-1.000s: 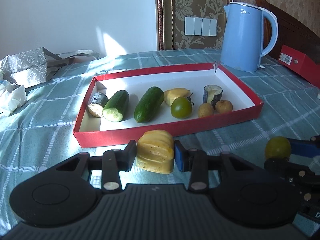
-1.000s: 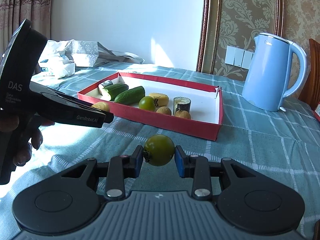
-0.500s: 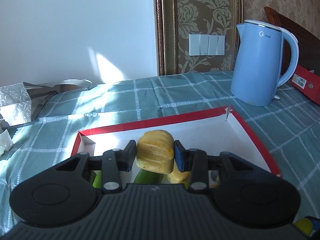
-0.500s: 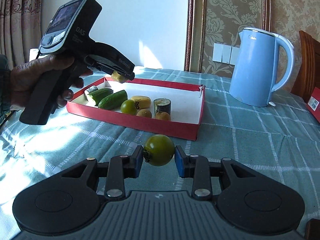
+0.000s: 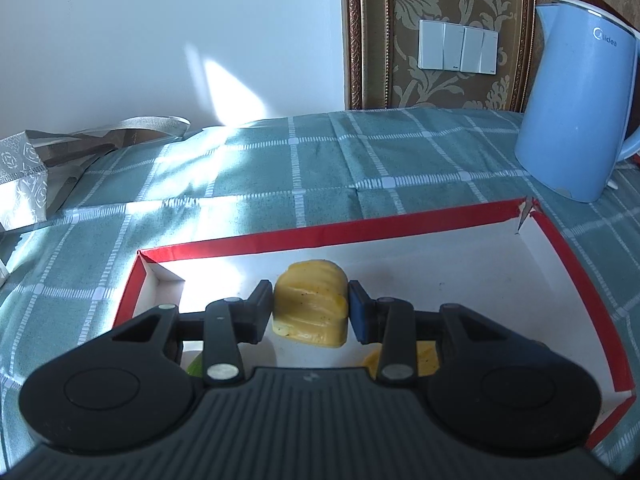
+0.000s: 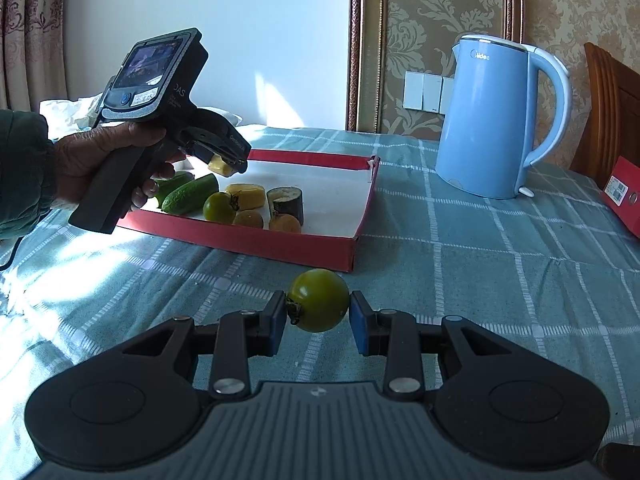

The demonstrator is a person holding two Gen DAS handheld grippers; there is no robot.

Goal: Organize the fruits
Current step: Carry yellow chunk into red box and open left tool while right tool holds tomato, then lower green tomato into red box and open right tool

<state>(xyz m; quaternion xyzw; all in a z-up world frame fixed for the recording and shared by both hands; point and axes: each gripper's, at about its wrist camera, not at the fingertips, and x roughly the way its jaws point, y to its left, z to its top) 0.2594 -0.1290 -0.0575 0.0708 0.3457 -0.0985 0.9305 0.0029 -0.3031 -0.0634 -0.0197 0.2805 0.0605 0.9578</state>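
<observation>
Bare tray floor point(image 5: 460, 276) beyond the produce row point(image 6: 240, 200)

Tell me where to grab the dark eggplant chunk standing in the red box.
Grip the eggplant chunk across its dark curved sides, coming down from above. It stands upright on a cut end, pale cut face up, so the sides are exposed. Two small brown fruits crowd its front, leaving a low approach from that side blocked.

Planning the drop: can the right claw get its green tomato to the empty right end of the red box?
Probably yes. The right claw grips the green tomato, the cloth ahead is bare, the red box end is empty, and the left claw hovers at the other end.
</observation>
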